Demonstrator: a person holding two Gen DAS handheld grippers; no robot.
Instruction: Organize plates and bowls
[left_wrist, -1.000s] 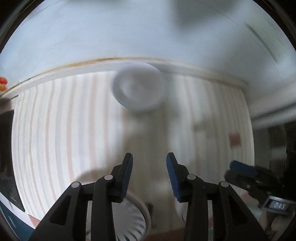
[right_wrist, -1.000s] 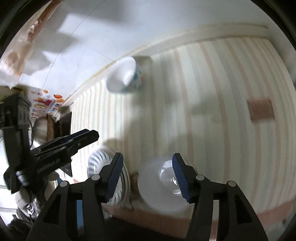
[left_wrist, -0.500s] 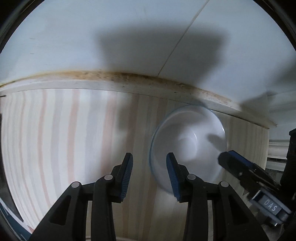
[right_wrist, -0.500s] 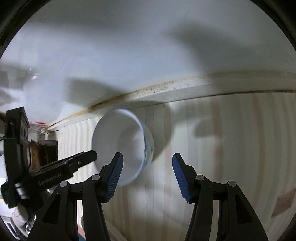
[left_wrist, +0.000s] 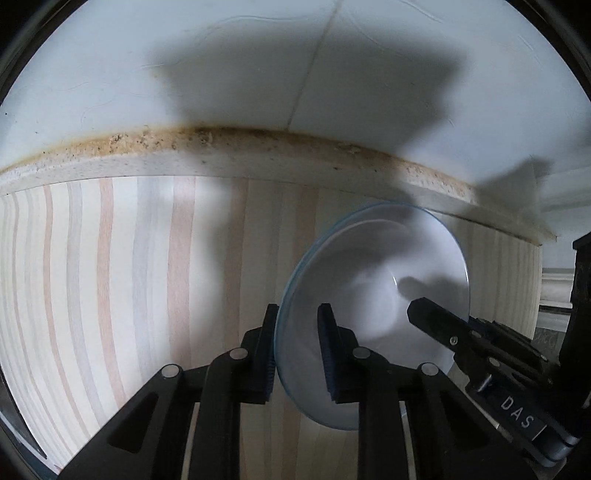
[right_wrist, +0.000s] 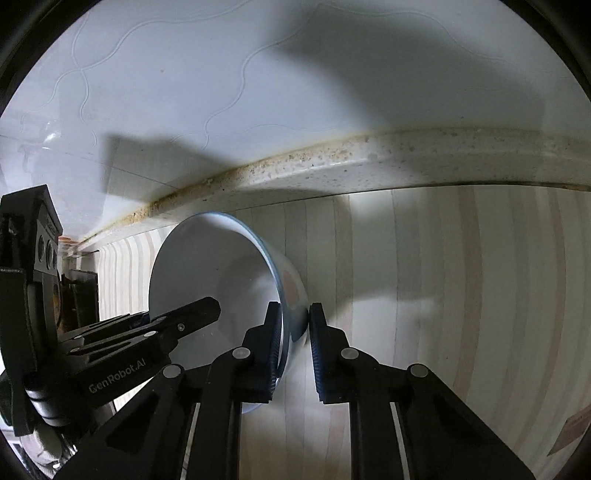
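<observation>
A white bowl with a thin blue rim (left_wrist: 373, 280) stands on the striped table near the back wall; it also shows in the right wrist view (right_wrist: 218, 280). My left gripper (left_wrist: 297, 354) straddles its left rim, one finger outside, one inside, jaws narrowed on the wall. My right gripper (right_wrist: 293, 350) straddles the right rim the same way, jaws closed on the wall. Each gripper shows in the other's view: the right one (left_wrist: 480, 347), the left one (right_wrist: 140, 332).
The pale striped table (left_wrist: 110, 277) ends at a stained beige ledge (left_wrist: 221, 147) under a white wall. A small brown patch (right_wrist: 576, 432) lies at the right of the table. Dark clutter (right_wrist: 77, 295) sits at the far left.
Both grippers moved forward onto the bowl. Their jaws narrowed from wide open and now clamp opposite sides of its rim.
</observation>
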